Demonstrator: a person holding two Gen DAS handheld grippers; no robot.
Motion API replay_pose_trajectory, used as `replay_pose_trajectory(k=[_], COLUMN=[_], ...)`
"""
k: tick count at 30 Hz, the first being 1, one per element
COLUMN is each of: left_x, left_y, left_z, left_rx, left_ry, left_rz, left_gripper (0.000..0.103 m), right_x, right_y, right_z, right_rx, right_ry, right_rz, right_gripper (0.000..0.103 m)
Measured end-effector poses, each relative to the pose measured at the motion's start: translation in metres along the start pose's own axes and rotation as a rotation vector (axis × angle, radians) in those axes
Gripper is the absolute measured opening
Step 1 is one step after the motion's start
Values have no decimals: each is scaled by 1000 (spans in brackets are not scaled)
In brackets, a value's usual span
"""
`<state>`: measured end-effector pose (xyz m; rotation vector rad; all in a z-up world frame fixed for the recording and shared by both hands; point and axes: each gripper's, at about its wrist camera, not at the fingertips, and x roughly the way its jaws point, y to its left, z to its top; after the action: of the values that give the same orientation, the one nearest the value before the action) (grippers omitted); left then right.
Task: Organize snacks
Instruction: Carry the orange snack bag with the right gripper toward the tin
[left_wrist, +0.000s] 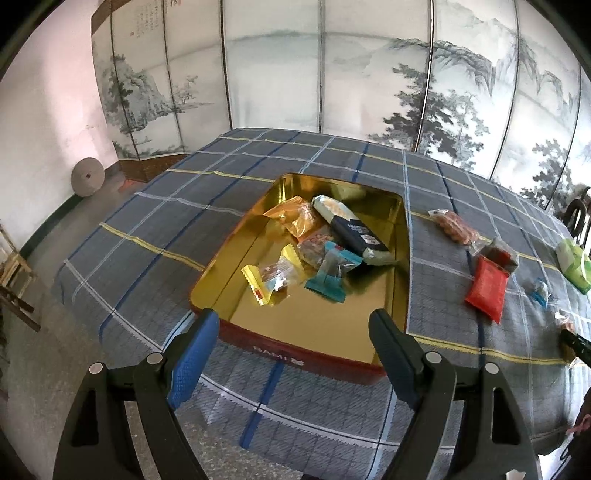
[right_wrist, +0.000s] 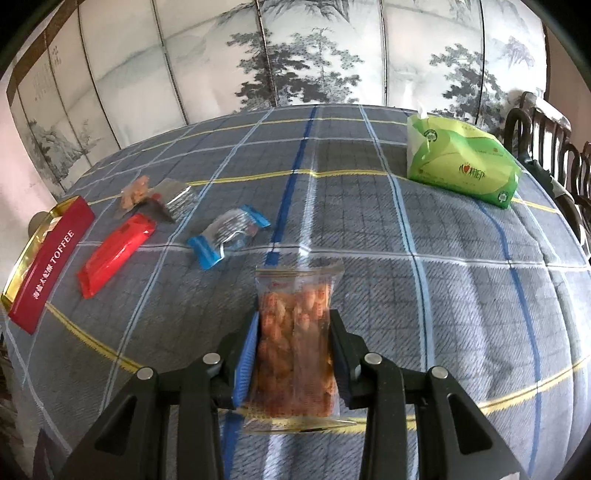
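R gripper (right_wrist: 293, 354) pinching clear pack of orange snacks (right_wrist: 295, 332), long axis along fingers, pointing far; toffee tin (right_wrist: 48, 258) lies far left of it, L gripper (left_wrist: 293, 332) spread empty at tin's near rim, so carry goes left.

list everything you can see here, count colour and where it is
tin: one, red outside, gold inside, open on the checked cloth
snack packets in the tin: a loose pile, orange, yellow, teal, dark blue; exact count unclear
red packet: one, on the cloth beside the tin
blue-ended clear packet: one, on the cloth right of the red packet
silver packet: one, behind the red packet
small clear snack packet: one, orange-brown contents, next to the silver one
tissue pack: one, green, far right of the cloth
clear bag of orange snacks: one, held in the right tool
tablecloth: one, grey with blue, white, yellow lines
folding screen: one, ink landscape, behind the table
left tool: open, empty, above the tin's near edge
right tool: shut on the bag
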<state>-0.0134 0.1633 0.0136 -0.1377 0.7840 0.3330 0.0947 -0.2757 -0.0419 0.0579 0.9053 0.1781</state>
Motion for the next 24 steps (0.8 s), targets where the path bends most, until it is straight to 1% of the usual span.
replay_pose_trajectory(k=[4, 7, 13, 17, 24], left_x=[0, 0, -1, -1, 1], left_y=[2, 3, 7, 11, 24], left_z=[-4, -5, -11, -14, -18], left_rx=[5, 7, 17, 20, -1], left_ry=[6, 10, 18, 20, 34], left_rz=[5, 5, 10, 15, 12], left_gripper=[80, 80, 80, 80, 85], right_x=[-8, -16, -30, -36, -40], right_y=[10, 27, 76, 115, 180], right_z=[-1, 1, 10, 17, 28], right_rx=[-1, -29, -103, -156, -227], right_ry=[0, -5, -22, -25, -17], right_rz=[32, 55, 130, 196, 307], right_gripper=[36, 36, 36, 36, 36])
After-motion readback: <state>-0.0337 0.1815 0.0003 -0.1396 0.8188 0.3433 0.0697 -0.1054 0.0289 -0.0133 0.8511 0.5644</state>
